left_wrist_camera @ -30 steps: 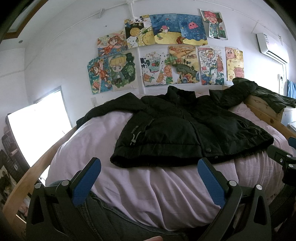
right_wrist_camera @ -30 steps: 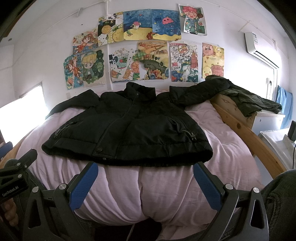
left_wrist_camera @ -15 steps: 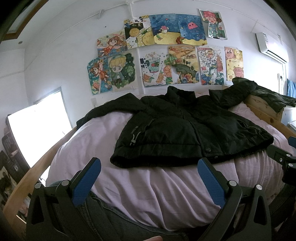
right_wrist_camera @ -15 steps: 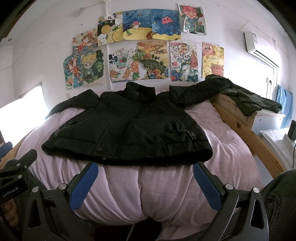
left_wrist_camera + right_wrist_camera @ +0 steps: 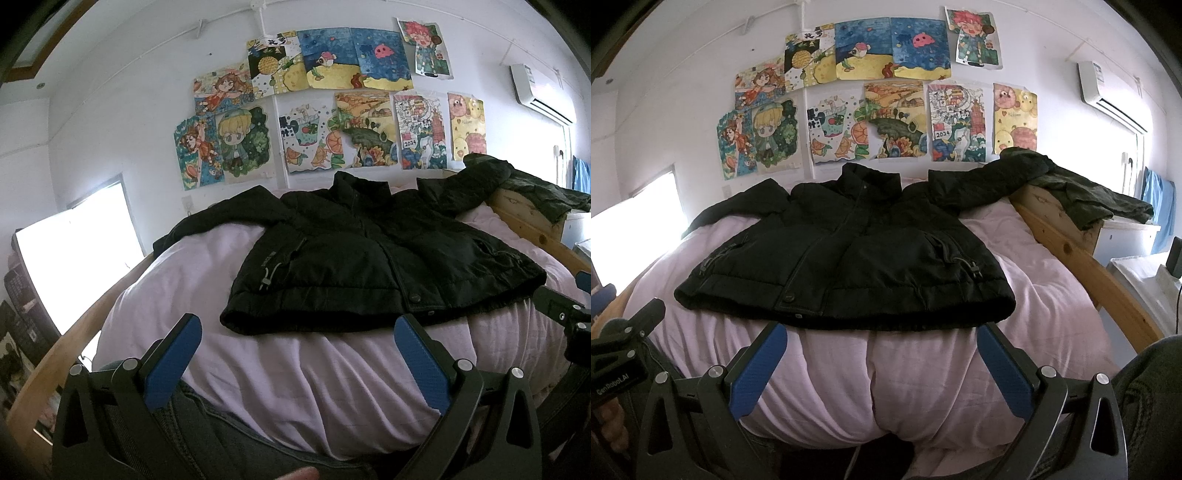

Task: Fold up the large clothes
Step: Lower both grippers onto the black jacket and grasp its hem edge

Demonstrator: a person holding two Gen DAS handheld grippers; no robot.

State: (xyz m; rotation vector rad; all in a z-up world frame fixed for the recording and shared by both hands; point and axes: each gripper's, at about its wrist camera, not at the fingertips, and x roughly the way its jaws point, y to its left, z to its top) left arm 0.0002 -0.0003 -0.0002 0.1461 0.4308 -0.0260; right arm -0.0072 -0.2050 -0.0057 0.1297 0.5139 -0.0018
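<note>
Black jacket flat, pink bedding, green garment

The black jacket is matt padded cloth with stitched seams, lying on a soft, wrinkled pale pink bed sheet. The bed frame is smooth light wood with knots, and the drawings on the wall are coloured paper.

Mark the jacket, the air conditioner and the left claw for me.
jacket (image 5: 871, 258), right wrist view, front panel beside the zip.
air conditioner (image 5: 543, 94), left wrist view, middle of its white casing.
left claw (image 5: 299, 363), left wrist view, midway between its blue fingertips.
</note>
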